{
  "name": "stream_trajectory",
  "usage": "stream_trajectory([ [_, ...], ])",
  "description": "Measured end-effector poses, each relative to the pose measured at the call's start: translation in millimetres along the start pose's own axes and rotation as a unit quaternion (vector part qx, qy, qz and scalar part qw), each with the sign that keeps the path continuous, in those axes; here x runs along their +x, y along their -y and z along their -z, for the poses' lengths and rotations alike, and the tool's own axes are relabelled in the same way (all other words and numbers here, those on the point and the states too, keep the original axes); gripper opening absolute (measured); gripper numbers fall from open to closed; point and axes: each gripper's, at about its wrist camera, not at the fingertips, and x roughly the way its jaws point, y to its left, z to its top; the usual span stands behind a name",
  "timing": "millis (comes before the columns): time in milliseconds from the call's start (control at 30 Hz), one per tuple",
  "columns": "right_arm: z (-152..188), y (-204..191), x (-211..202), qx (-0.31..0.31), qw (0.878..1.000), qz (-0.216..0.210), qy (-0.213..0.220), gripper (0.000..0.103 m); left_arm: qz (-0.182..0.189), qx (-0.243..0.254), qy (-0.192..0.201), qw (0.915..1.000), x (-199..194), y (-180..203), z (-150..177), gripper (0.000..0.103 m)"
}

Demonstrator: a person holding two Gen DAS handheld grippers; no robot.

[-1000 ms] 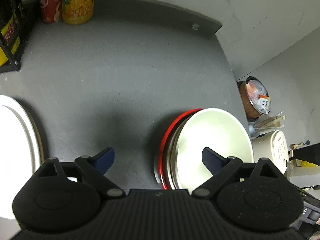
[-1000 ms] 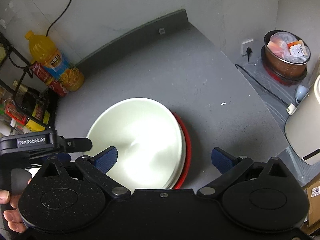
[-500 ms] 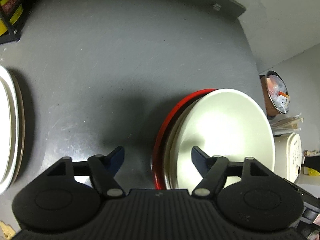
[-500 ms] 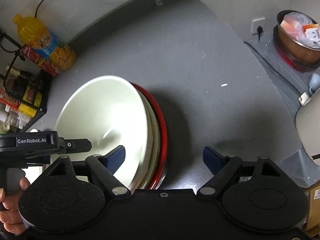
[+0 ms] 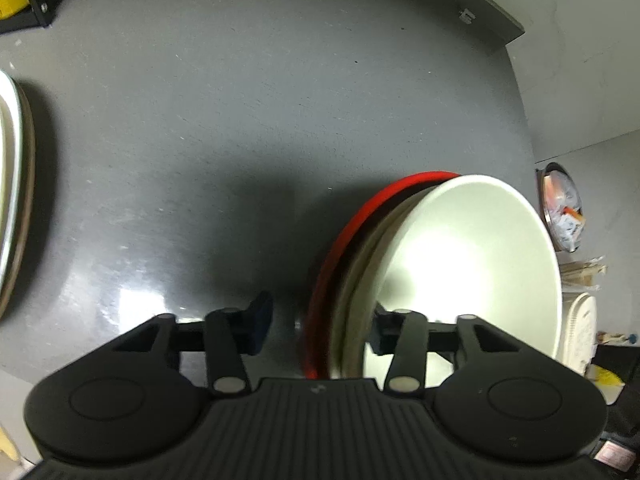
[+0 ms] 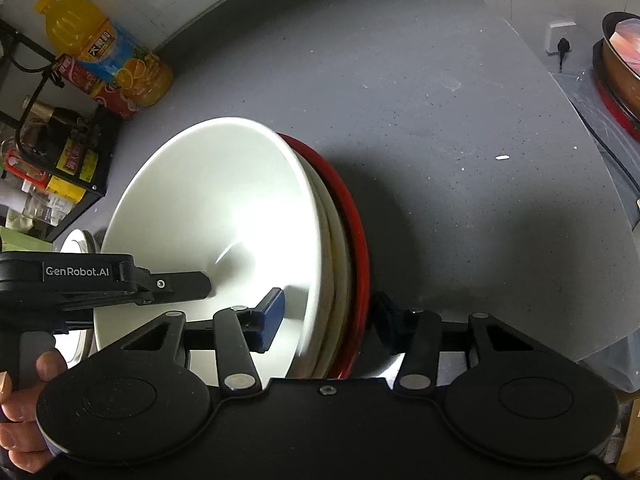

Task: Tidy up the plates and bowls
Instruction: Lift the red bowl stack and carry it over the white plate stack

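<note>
A stack of bowls sits on the grey counter: a white bowl point(image 5: 472, 264) on top, a cream one under it and a red one point(image 5: 352, 216) at the bottom. My left gripper point(image 5: 318, 322) straddles the stack's left rim, one finger outside, one inside the white bowl, jaws narrowed but not clearly clamped. My right gripper point(image 6: 326, 314) straddles the right rim of the same stack point(image 6: 224, 208), left pad point(image 6: 270, 314) inside the white bowl, right pad outside the red bowl point(image 6: 352, 208). The left gripper's body point(image 6: 80, 276) shows in the right wrist view. A stack of plates point(image 5: 12, 184) lies at far left.
An orange juice bottle point(image 6: 104, 48), a red can point(image 6: 96, 84) and a black wire rack with jars point(image 6: 52, 148) stand at the back left. A copper pot point(image 6: 620, 64) and a wall socket point(image 6: 560, 40) are on the right. A white appliance point(image 5: 580, 328) stands beside the counter.
Both grippers have moved down and in onto the bowl stack's rims, and their jaws have narrowed around the stack. The stack now looks larger and nearer.
</note>
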Motion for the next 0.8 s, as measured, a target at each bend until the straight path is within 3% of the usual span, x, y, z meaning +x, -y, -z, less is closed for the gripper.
stream_trajectory([
  [33,-1.2,3.4,-1.6,0.007,1.000,-0.006,0.000,0.041,0.009,-0.004,-0.001,0.9999,0.3,0.7,0.1,0.033],
  [100,-3.5,7.3,-3.4,0.014,1.000,-0.011,-0.006,0.036,0.003,-0.001,0.000,1.0000,-0.4,2.6,-0.6,0.033],
  [467,-11.5,-6.0,-20.3,-0.014,1.000,-0.014,0.023,0.035,0.014,0.003,0.028,0.9995,-14.7,5.3,-3.5,0.033],
  [800,-18.0,-48.0,-29.6,-0.048,0.998,-0.029,0.039,0.034,0.030,-0.026,0.061,0.9973,-52.4,-23.0,-9.9,0.033],
])
